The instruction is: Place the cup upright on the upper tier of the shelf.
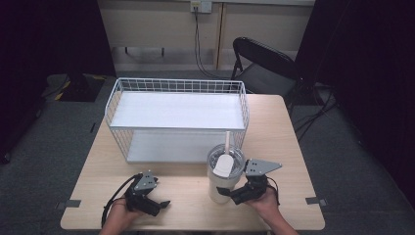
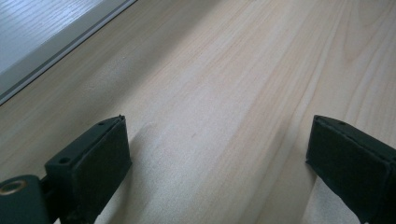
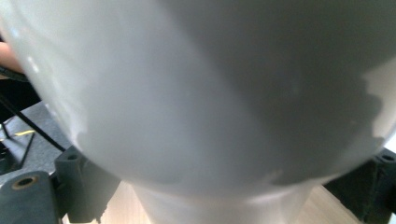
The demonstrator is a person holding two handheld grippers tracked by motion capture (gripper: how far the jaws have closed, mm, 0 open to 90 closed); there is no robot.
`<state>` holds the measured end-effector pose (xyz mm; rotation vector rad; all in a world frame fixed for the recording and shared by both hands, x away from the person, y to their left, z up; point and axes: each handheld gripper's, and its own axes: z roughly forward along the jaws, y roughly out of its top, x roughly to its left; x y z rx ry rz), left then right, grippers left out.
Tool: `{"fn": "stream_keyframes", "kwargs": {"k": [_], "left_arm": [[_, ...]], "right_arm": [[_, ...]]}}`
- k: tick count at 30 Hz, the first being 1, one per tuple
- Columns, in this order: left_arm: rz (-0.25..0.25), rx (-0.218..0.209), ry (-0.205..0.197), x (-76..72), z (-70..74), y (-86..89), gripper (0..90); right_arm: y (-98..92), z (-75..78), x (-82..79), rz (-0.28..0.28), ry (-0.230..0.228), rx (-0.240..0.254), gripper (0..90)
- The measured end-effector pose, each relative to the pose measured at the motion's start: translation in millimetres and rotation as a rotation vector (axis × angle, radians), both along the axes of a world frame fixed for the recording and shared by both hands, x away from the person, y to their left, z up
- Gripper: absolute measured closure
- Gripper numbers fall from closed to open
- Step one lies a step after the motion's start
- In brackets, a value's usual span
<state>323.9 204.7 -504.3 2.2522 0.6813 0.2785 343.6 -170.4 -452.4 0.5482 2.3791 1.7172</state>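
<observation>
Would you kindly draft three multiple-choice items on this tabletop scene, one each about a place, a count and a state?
1. Where does the white tumbler with a straw and clear lid stand?
A. On the rack's top shelf
B. On the wooden table in front of the white wire two-shelf rack
C. On the chair

2. How many shelves does the rack have?
A. One
B. Two
C. Four

3. How is the left gripper?
A. Open, nothing between its jaws
B. Shut on the tumbler
C. Shut on the straw

Answers:
1 B: the high view shows the tumbler on the table by the rack's front right corner, with the right gripper around its lower body.
2 B: an upper and a lower white shelf show.
3 A: the left gripper view shows bare wood between jaws set wide apart.
</observation>
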Motion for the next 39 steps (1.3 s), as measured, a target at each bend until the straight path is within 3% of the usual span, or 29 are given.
{"fn": "stream_keyframes", "kwargs": {"k": [5,12,20,39], "left_arm": [[0.0,0.0,0.0,0.0,0.0,0.0,5.5],[0.0,0.0,0.0,0.0,0.0,0.0,5.5],[0.0,0.0,0.0,0.0,0.0,0.0,5.5],[0.0,0.001,0.0,0.1,0.0,0.0,5.5]], "right_arm": [[-0.4,2.2,-4.8,-0.019,-0.033,-0.013,9.4],[-6.7,8.5,-4.0,-0.031,-0.022,0.021,9.7],[-12.9,29.3,0.3,-0.032,-0.033,0.017,9.8],[-10.3,65.7,12.0,-0.007,-0.002,0.033,9.9]]}}
